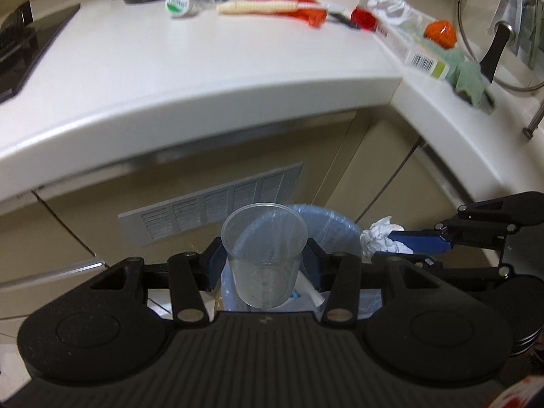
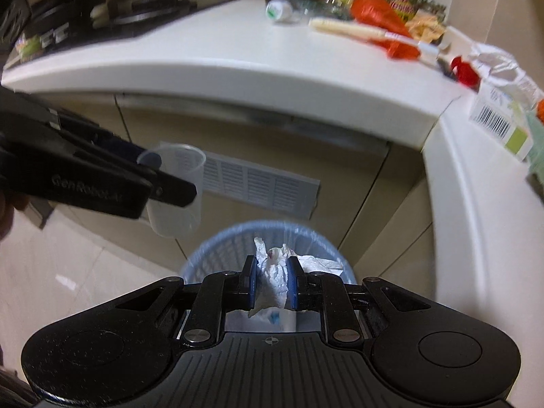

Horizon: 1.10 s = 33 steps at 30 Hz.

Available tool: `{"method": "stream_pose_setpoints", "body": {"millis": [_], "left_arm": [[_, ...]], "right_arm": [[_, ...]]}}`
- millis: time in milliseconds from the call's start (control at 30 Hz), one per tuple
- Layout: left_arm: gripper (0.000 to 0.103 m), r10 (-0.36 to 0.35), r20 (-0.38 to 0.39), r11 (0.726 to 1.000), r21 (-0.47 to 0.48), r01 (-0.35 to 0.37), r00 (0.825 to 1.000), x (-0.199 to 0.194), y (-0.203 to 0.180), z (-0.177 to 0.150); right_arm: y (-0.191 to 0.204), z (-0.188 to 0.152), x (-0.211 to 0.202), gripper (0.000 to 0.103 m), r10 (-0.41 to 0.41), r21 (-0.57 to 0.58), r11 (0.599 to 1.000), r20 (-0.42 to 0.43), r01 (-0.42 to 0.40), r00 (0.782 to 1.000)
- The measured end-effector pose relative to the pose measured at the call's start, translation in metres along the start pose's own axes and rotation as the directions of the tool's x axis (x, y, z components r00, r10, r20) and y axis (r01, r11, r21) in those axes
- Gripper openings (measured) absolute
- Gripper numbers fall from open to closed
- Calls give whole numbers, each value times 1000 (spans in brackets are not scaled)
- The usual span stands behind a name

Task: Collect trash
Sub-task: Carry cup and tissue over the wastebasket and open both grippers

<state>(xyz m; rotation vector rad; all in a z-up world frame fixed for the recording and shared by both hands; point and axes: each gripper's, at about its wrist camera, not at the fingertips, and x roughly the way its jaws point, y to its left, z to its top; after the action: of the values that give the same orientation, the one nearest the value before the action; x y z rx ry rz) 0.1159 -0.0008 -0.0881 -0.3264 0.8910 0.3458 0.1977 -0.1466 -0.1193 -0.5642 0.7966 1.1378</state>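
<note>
Below the white worktop (image 1: 204, 78), where wrappers and a bottle still lie, the left gripper (image 1: 263, 265) clamps a clear cup (image 1: 263, 255) and the right gripper (image 2: 270, 282) pinches crumpled tissue (image 2: 272, 275) above the blue bin (image 2: 217, 251), neither dropped yet.

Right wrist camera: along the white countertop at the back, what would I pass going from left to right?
Black stovetop → clear bottle lying on its side with a white cap → pale ridged stick → orange-red bag → small red item → white carton with a barcode.

Clear glossy plastic cup (image 1: 264, 255), crumpled white paper (image 2: 272, 278), smooth countertop (image 1: 170, 78)
</note>
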Motion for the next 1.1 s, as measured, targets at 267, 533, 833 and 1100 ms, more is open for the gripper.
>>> {"method": "stream_pose_setpoints", "body": {"millis": [267,533,833,1100], "left_arm": [[45,-20,-54,1000,-19,19,998,26,2,-14],[45,-35,-112,999,-22,32,993,53,2,-17],[46,-59,-167,998,-6,59,984,76,2,-21],[46,-84,-190,996,12,88,978,88,-5,-19]], "right_arm": [[-1,-14,28,19,12,-41,999,-82,-15,997],[-1,-22,46,19,21,-44,999,-127,-27,992],[-5,-31,55,19,7,30,1000,-167,-2,986],[-7,-34,58,19,2,49,999,-172,7,985]]}}
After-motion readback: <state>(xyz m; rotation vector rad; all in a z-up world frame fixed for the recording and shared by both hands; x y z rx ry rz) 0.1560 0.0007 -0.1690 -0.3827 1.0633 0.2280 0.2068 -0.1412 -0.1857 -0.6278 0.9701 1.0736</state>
